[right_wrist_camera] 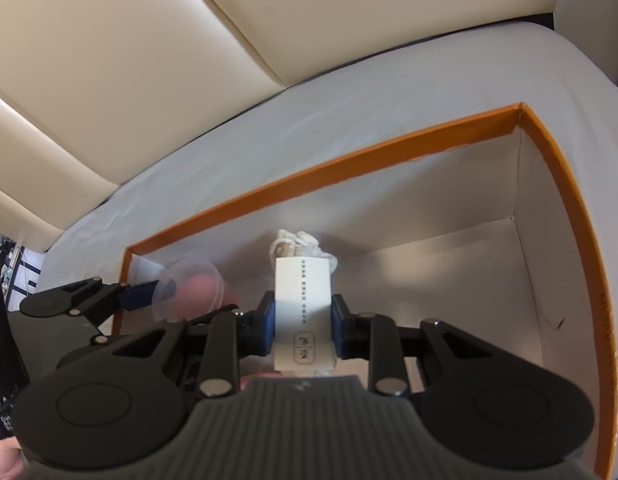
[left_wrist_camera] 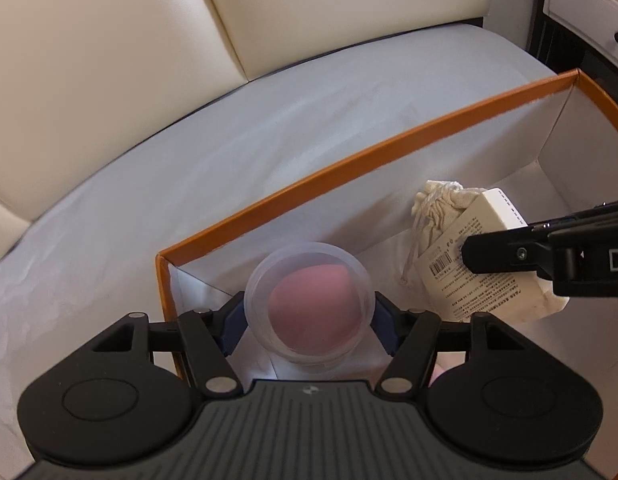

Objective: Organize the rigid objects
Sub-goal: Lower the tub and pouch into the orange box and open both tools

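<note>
My left gripper has its blue pads against both sides of a clear plastic cup with a pink object inside. It holds the cup in the near left corner of the orange-rimmed box. The cup also shows at the left of the right wrist view. My right gripper is shut on a small white carton printed with text and a barcode, held over the box's white floor. In the left wrist view that carton is clamped by a black finger. A cream cloth pouch lies just behind and under the carton.
The orange-rimmed box sits on a grey sheet. Cream padded panels stand behind it. A white drawer unit is at the far right. The box's right half holds nothing. A hand shows at the lower left.
</note>
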Available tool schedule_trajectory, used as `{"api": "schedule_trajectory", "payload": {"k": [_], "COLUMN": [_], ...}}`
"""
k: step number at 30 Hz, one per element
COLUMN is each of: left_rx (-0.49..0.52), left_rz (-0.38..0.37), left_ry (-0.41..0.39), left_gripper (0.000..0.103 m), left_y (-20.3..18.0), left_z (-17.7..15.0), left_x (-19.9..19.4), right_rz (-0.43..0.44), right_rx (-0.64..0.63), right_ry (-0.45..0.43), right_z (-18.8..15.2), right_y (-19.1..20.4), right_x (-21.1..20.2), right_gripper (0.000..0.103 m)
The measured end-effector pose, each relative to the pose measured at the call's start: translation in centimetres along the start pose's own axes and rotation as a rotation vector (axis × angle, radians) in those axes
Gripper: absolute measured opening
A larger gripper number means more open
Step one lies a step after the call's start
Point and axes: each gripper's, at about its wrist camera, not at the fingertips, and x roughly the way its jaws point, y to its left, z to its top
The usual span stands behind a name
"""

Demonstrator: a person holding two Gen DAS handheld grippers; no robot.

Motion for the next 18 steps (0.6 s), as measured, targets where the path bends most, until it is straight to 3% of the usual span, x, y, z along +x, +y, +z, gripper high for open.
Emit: {"api": "schedule_trajectory", "payload": {"k": [13, 18], "left_rx": [-0.018, -0.181], "left_rz": [-0.042, -0.066], "left_ry": [-0.069, -0.251], "left_gripper": [0.08, 0.078], "left_y": [1.2, 3.7], "left_z": [-0.9, -2.2], "left_x": [-0.9, -4.8], "right_rz": [-0.042, -0.036], "right_rx": [-0.018, -0.017], "right_ry": [0.006, 0.006], "right_z": [-0.3, -0.2], "right_y": [0.6, 1.1], "right_x": [0.5, 0.8], "right_gripper": [0.027, 0.027]}}
